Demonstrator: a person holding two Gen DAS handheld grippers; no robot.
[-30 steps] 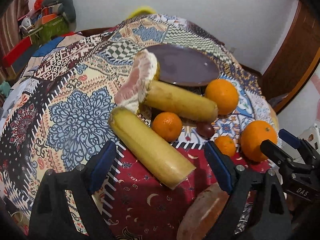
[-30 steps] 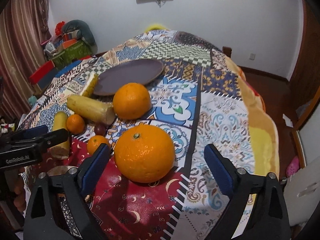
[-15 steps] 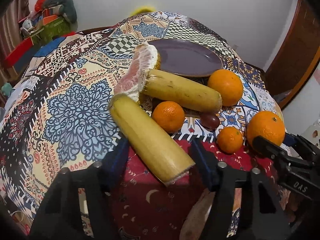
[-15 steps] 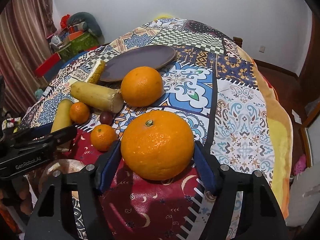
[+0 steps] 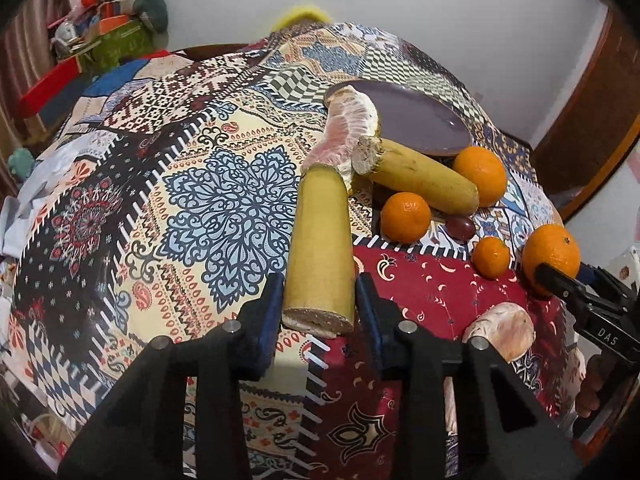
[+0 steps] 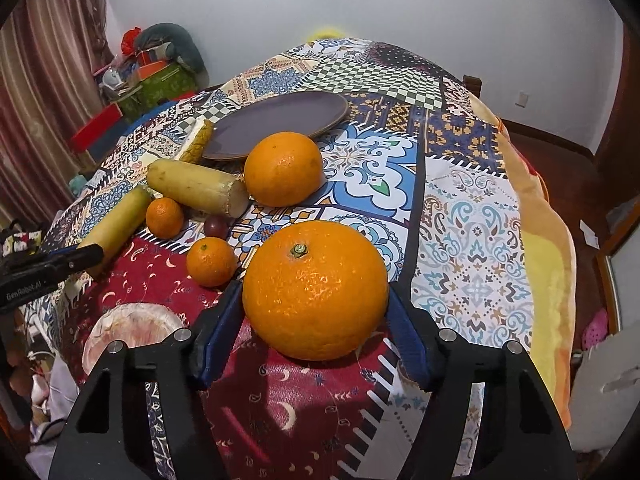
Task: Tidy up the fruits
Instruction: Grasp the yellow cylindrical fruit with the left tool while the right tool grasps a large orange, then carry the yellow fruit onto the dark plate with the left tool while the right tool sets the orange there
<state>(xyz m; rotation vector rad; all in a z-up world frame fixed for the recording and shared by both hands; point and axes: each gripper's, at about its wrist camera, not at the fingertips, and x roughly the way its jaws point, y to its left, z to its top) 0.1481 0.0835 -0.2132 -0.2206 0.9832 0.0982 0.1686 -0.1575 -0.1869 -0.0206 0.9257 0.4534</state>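
My left gripper [image 5: 318,304] points down at the patterned table, its jaws closing, the blue pads pressing the near end of a yellow cane piece [image 5: 320,240]. That piece now lies in line with my fingers, its far end by a pink pomelo wedge [image 5: 348,128]. My right gripper [image 6: 314,294] is shut on a large orange [image 6: 316,292] resting on the red cloth patch, a pad against each side. A bare purple plate [image 6: 280,120] sits farther back. The right gripper [image 5: 568,274] with its orange [image 5: 554,254] also shows at the right edge of the left wrist view.
Between the grippers lie a second cane piece [image 5: 420,176], another orange [image 6: 284,168], two mandarins [image 5: 405,217] [image 5: 491,257], a dark grape [image 5: 460,227] and a pinkish pomelo piece [image 5: 504,330]. The table edge drops off at the right [image 6: 560,240]. Cluttered boxes [image 6: 160,76] stand at the back left.
Both pairs of jaws came together from wide apart: the left onto the cane piece, which swung into line with the fingers, and the right onto the large orange.
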